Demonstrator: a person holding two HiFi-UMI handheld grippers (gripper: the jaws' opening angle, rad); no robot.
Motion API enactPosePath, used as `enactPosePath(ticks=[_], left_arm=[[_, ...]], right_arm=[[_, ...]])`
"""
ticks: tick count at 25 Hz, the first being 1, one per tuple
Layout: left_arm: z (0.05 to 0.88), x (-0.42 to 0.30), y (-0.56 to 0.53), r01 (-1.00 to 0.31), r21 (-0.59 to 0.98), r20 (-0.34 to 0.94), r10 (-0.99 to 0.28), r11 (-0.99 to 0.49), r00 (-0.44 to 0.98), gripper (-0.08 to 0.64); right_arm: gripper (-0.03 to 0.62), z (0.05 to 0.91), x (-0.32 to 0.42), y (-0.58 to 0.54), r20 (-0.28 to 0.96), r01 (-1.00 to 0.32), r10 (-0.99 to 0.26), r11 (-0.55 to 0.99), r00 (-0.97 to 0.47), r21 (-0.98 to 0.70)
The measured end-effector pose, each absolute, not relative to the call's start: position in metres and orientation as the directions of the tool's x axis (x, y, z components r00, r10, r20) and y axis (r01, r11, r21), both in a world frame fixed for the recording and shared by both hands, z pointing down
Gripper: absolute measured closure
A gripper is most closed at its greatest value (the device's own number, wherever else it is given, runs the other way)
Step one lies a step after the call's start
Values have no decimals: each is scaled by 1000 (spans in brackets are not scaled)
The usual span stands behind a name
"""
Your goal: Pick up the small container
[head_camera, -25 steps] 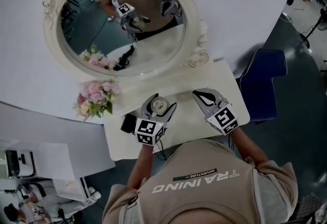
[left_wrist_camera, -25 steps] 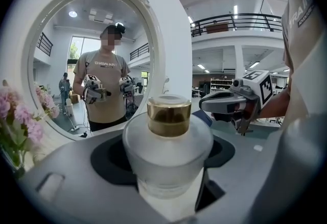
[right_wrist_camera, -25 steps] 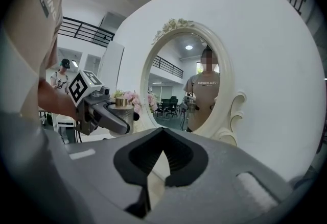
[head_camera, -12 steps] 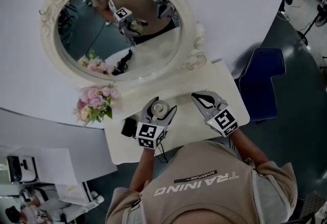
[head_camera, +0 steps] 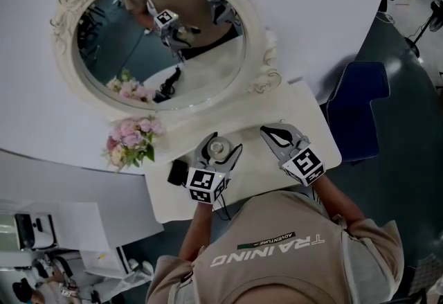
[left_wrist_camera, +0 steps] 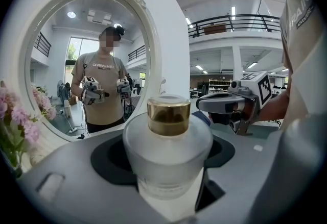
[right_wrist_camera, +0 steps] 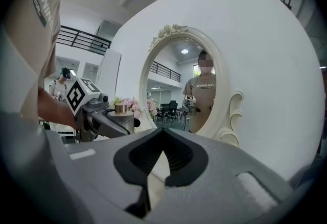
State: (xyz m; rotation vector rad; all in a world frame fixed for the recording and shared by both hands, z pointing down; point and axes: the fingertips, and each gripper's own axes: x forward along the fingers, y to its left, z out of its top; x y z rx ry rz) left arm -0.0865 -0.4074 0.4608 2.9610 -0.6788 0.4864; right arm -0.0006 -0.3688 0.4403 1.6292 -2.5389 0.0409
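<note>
The small container (head_camera: 217,148) is a frosted glass jar with a gold cap (left_wrist_camera: 168,115). It stands upright on the white table (head_camera: 263,165), in front of the mirror. My left gripper (head_camera: 223,143) has one jaw on each side of it. In the left gripper view the jar (left_wrist_camera: 168,146) fills the gap and touches both pads. I cannot tell whether it is off the table. My right gripper (head_camera: 267,131) rests to its right, shut and empty, its tips meeting (right_wrist_camera: 162,150).
An oval mirror in an ornate white frame (head_camera: 257,32) leans against the wall behind the table. Pink flowers (head_camera: 131,138) stand at the left. A small black object (head_camera: 178,172) lies left of my left gripper. A blue chair (head_camera: 356,110) is at the right.
The head view has shifted slightly. Both grippers and the container keep their places.
</note>
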Motion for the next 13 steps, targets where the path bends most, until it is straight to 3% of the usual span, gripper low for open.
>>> enactPosePath(ticks=[13], left_arm=[[466, -82, -406, -418, -3, 326, -396, -908, 858, 199]], right_arm=[[589, 438, 11, -366, 101, -923, -918, 386, -383, 12]])
